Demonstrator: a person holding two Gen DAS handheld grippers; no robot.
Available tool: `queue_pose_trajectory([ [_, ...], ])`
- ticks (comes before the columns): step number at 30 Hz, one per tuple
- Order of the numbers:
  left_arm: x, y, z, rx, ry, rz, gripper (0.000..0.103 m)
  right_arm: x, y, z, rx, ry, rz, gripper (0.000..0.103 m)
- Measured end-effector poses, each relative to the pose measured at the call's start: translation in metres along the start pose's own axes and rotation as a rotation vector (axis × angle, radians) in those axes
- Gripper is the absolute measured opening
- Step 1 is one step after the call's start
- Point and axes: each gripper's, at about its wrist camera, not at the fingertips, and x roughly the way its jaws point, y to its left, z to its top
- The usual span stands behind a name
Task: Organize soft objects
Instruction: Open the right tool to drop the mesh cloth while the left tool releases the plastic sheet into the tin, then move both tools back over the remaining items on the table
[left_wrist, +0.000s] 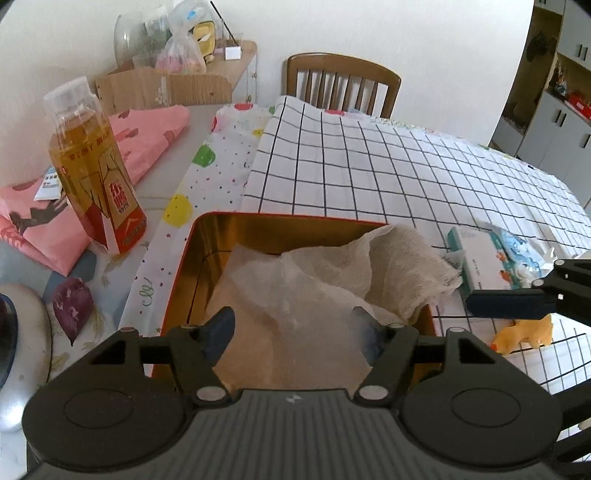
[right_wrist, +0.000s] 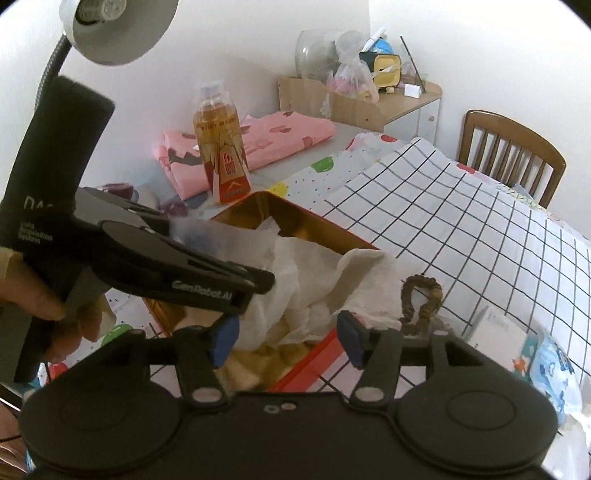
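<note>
A red tin box (left_wrist: 195, 236) with a gold inside holds a thin white sheet (left_wrist: 288, 295) and a beige towel (left_wrist: 399, 258) that hangs over its right rim. My left gripper (left_wrist: 295, 328) stands open just above the sheet, whose edge veils the right finger. In the right wrist view my right gripper (right_wrist: 288, 339) is open over the box's near rim (right_wrist: 314, 354), with the white cloths (right_wrist: 295, 273) below and nothing gripped. A brown scrunchie (right_wrist: 421, 299) lies on the checked cloth right of the box. A yellow plush toy (left_wrist: 524, 332) lies near one right-gripper finger (left_wrist: 506, 299).
A bottle of yellow drink (left_wrist: 92, 177) stands left of the box, beside a folded pink cloth (left_wrist: 147, 129). Tissue packs (left_wrist: 480, 262) lie on the checked cloth (left_wrist: 406, 166). A wooden chair (left_wrist: 340, 81) is behind the table. A desk lamp (right_wrist: 110, 26) hangs overhead. A hand (right_wrist: 48, 306) holds the left gripper.
</note>
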Motion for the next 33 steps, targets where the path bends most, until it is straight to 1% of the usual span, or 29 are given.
queue_pose_trajectory([
  [5,-0.017,-0.006,0.001,0.019,-0.041,0.002,0.069,-0.020,-0.003,-0.001,0.009,-0.031,0.001,0.064],
  [6,-0.020,-0.007,0.001,0.023,-0.045,0.004,0.070,-0.024,-0.004,-0.002,0.008,-0.038,0.002,0.065],
  [7,-0.023,-0.009,0.001,0.026,-0.049,0.009,0.074,-0.029,-0.004,-0.002,0.007,-0.045,0.001,0.070],
  [8,-0.027,-0.011,0.001,0.027,-0.056,0.011,0.076,-0.033,-0.004,-0.003,0.005,-0.053,-0.001,0.071],
  [12,-0.041,-0.016,0.000,0.037,-0.085,0.018,0.077,-0.052,-0.004,-0.007,-0.001,-0.085,-0.008,0.075],
  [15,-0.052,-0.022,-0.001,0.045,-0.104,0.024,0.081,-0.065,-0.006,-0.010,0.003,-0.108,-0.014,0.078],
  [19,-0.069,-0.030,-0.002,0.039,-0.130,0.009,0.081,-0.085,-0.007,-0.013,-0.010,-0.148,-0.026,0.084],
  [22,-0.080,-0.040,-0.003,0.053,-0.153,0.008,0.082,-0.099,-0.010,-0.016,-0.004,-0.167,-0.029,0.085],
  [27,-0.096,-0.058,0.001,0.073,-0.189,-0.018,0.082,-0.119,-0.017,-0.020,0.005,-0.206,-0.050,0.089],
  [30,-0.104,-0.071,0.003,0.087,-0.210,-0.027,0.084,-0.130,-0.023,-0.024,0.018,-0.228,-0.066,0.090],
  [33,-0.110,-0.085,0.005,0.098,-0.226,-0.056,0.085,-0.141,-0.028,-0.029,0.022,-0.251,-0.090,0.092],
])
